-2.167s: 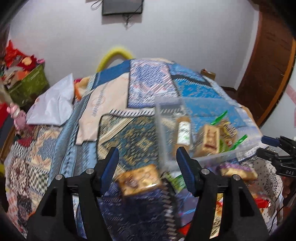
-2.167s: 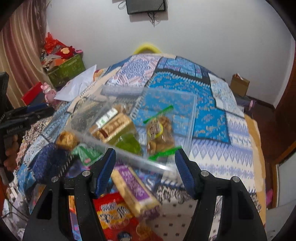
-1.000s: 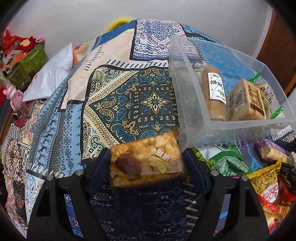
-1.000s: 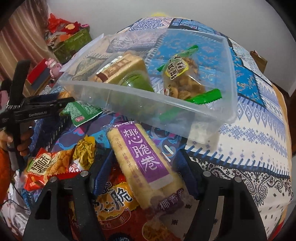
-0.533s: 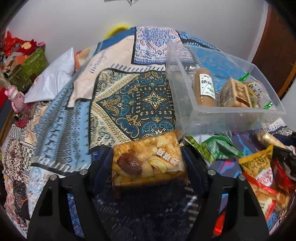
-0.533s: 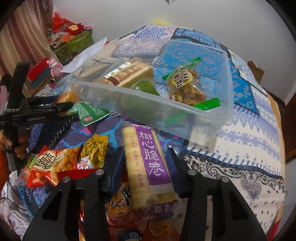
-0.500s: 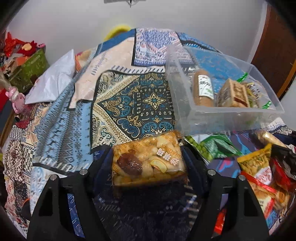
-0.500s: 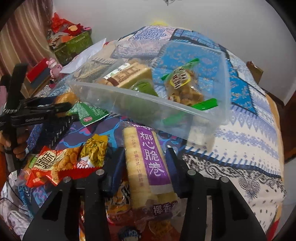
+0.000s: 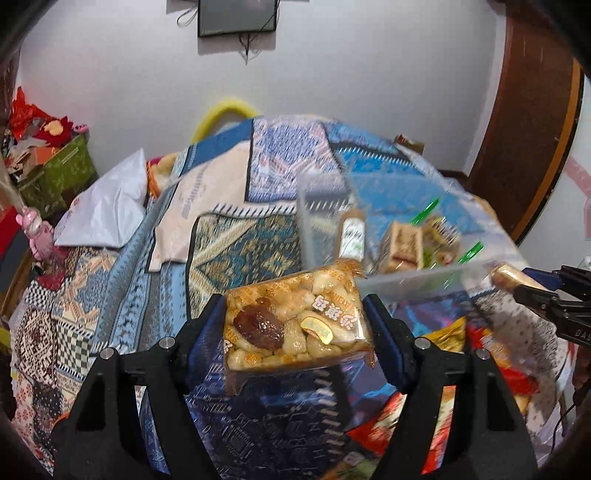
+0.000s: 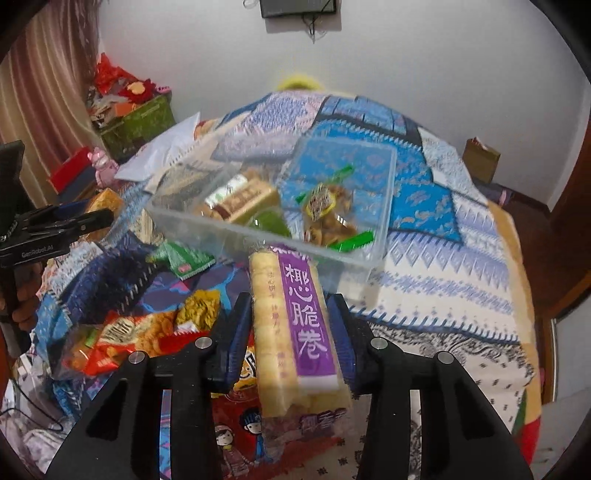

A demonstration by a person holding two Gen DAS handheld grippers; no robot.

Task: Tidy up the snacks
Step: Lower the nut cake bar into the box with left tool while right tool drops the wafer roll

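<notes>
While the left gripper (image 9: 295, 325) stands about half open, its blue pads press both ends of a clear pack of nut brittle (image 9: 295, 321), holding it level in the air above the patterned bedspread (image 9: 229, 251); a short yellow label with white characters sits at the pack's right, too blurred to read. The right gripper (image 10: 291, 332) is narrower, its jaws closing on a long wafer roll pack (image 10: 295, 332) that the pads grip at both sides, with the pack lengthwise between the fingers. Its purple label carries large white characters that include 脆卷. Below and left of it lie loose snacks: a red bag with cartoon figures (image 10: 240, 428), an orange-red bag (image 10: 122, 343) and a green sachet (image 10: 184, 258). In the right wrist view the left gripper's black body reads "GenRobot.AI". Just beyond stands a clear plastic bin (image 10: 380, 206) on the bedspread, holding a brown bar, a green item and a bag of fried pieces with green ends. A dark screen (image 9: 236, 16) hangs on the far white wall.
</notes>
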